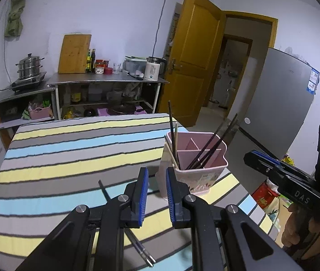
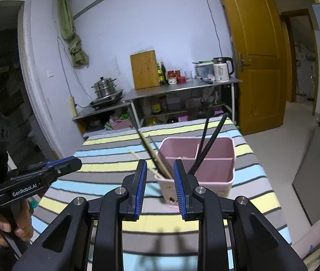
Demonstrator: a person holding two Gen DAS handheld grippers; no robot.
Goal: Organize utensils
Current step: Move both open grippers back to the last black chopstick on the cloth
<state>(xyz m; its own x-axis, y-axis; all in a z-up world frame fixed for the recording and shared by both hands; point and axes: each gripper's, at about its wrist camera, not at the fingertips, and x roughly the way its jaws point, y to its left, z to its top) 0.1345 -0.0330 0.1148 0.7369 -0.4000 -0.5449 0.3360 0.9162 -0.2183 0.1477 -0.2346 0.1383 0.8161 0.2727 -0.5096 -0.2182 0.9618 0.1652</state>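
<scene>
Grippers, left (image 1: 156, 195) and right (image 2: 160, 188), tilt downward toward holder (image 2: 214, 174), jaws apart, empty.

Kettle (image 1: 152, 68), steamer pot (image 1: 29, 66) — yellow door (image 1: 193, 52)

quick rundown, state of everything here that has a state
pink utensil holder: upright on the striped cloth, dark and wooden chopsticks standing in its compartments
loose chopsticks: lying flat on the cloth, under the left hand-held gripper
left hand-held gripper: jaws apart, nothing between them
right hand-held gripper: jaws apart, nothing gripped
yellow door: open
steamer pot: lid on, on the stove
</scene>
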